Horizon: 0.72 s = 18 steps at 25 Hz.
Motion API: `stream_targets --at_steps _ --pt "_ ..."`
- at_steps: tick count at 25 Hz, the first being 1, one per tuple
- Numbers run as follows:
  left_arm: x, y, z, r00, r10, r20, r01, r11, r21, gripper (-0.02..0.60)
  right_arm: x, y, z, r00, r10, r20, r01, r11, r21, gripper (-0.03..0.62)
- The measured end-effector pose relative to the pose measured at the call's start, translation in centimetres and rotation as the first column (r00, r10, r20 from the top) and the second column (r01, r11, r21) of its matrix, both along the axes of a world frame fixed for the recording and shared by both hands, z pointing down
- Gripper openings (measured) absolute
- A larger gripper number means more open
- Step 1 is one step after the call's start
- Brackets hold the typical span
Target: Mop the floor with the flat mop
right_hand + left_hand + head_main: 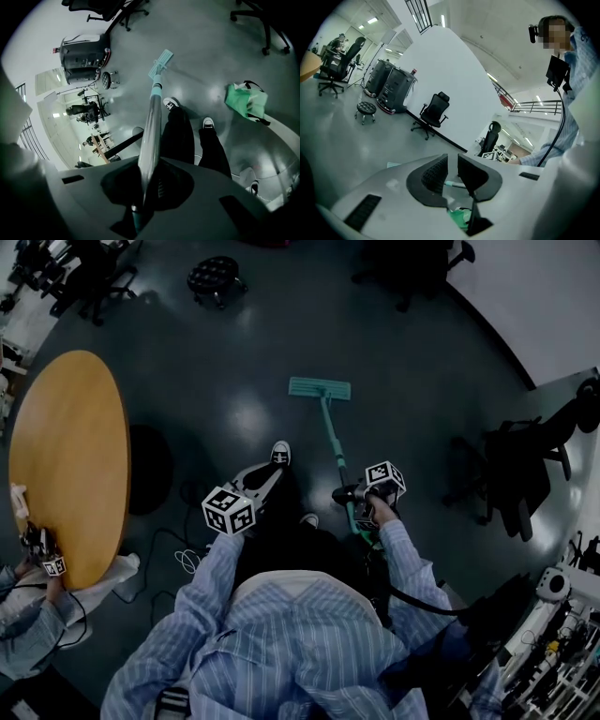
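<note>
The flat mop's teal head (319, 387) lies flat on the dark floor ahead of my feet. Its handle (336, 451) slopes back to my right gripper (361, 495), which is shut on it. In the right gripper view the silver handle (152, 122) runs out from between the jaws of the right gripper (147, 180) down to the mop head (160, 63). My left gripper (258, 486) hangs over my left shoe, apart from the handle. In its own view the left gripper (453, 166) shows only a narrow slit between the jaws and holds nothing.
A round wooden table (70, 465) stands at the left, with another person's hand (28, 540) at its edge. Cables (187, 554) lie on the floor by my left foot. Office chairs (520, 465), a stool (214, 277) and a green bag (246, 101) stand around.
</note>
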<state>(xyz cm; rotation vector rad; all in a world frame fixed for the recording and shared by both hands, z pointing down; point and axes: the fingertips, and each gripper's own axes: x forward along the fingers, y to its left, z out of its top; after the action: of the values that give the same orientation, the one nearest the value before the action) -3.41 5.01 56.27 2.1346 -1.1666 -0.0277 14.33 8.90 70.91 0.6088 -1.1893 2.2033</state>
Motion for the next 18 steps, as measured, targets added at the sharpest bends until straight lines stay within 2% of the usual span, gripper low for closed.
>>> stream_targets --at_steps 5,10,18 --pt "2.4 4.6 -0.7 1.000 0.011 0.024 -0.012 0.999 0.037 0.069 4.1 7.8 -0.7 0.998 -0.058 -0.009 0.058 0.998 -0.005 0.049" --pt "4.0 6.7 -1.4 0.998 0.047 0.048 -0.050 0.996 0.075 0.067 8.8 14.1 -1.7 0.995 -0.098 -0.023 0.097 0.995 -0.020 0.049" --pt "4.8 9.4 -1.7 0.996 0.077 0.051 -0.081 0.994 0.073 0.067 12.9 21.2 -3.4 0.991 -0.128 -0.032 0.127 0.991 -0.048 0.049"
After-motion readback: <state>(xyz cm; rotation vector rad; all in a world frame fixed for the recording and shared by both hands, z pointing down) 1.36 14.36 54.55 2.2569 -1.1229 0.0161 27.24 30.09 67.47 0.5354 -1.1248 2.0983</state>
